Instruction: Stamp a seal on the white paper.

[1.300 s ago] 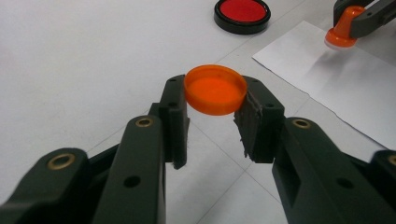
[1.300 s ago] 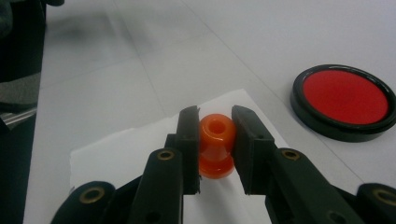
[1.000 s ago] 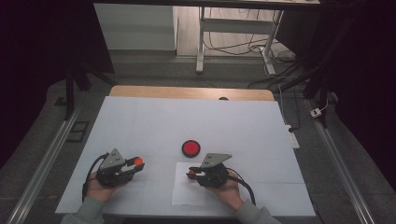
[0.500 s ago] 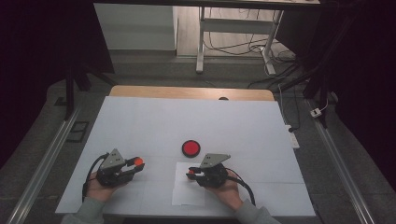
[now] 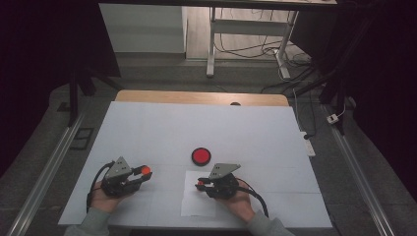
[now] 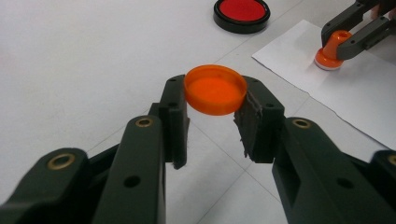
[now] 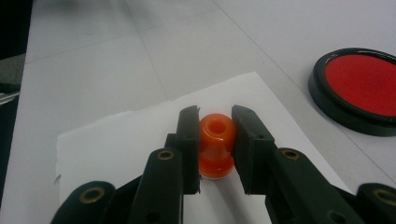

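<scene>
- Left gripper [image 6: 212, 126] was clamped on an orange cap [image 6: 215, 88], held level above the table [image 5: 147, 128], well clear of the paper [image 5: 196, 204].
- Right gripper [image 7: 215, 140] was closed on the stamp [image 7: 215, 144], pressing it upright onto the paper (white base down, touching the sheet).
- From the high view: left gripper [image 5: 140, 173] sat at the near left, right gripper [image 5: 202, 185] over the paper's top edge, ink pad [image 5: 201, 156] just beyond it, lid off and red face showing.
- From the left gripper view, the stamp [image 6: 329, 52] was also in sight standing on the sheet [image 6: 355, 93], with the pad [image 6: 242, 13] farther back.
- Progress, my read: cap was off, pad was open, stamp was on the paper, so the print itself looked to be in hand or just made. Couldn't tell if ink had reached the sheet (base hid the mark).
- Left to do, likely: lift the stamp, check the mark, put the cap back on.
- Against the earlier frames: nothing shifted. Both hands, both grippers, pad and paper sat in the same spots; both grips looked the same.
- Risk I'd flag: sheet is loose, so it could lift with the stamp.
</scene>
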Action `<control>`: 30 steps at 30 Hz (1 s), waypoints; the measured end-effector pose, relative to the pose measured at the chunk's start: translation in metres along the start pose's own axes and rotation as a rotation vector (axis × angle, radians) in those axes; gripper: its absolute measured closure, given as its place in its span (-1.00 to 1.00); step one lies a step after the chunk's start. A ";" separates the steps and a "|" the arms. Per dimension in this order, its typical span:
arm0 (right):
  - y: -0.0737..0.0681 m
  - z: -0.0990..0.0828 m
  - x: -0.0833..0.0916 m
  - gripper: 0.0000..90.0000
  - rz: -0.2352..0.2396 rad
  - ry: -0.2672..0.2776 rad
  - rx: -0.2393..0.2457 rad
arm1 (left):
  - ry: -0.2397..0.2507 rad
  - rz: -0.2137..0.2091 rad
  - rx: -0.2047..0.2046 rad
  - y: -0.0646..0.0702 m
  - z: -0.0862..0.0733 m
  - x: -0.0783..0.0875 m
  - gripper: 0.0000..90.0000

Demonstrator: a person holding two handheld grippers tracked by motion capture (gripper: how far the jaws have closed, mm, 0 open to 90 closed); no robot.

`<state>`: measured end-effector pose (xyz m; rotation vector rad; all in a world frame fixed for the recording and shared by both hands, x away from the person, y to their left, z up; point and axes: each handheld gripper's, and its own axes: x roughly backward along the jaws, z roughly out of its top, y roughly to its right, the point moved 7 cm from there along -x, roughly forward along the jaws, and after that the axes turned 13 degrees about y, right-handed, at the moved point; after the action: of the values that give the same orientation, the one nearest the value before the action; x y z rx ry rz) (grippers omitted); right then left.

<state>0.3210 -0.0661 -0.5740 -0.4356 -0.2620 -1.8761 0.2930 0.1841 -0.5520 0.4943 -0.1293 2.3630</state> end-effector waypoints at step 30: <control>-0.004 -0.002 0.000 0.61 -0.020 -0.011 0.061 | -0.002 0.003 0.003 0.001 0.000 0.000 0.43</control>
<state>0.3174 -0.0651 -0.5756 -0.4033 -0.3314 -1.8804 0.2926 0.1834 -0.5521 0.4978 -0.1276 2.3659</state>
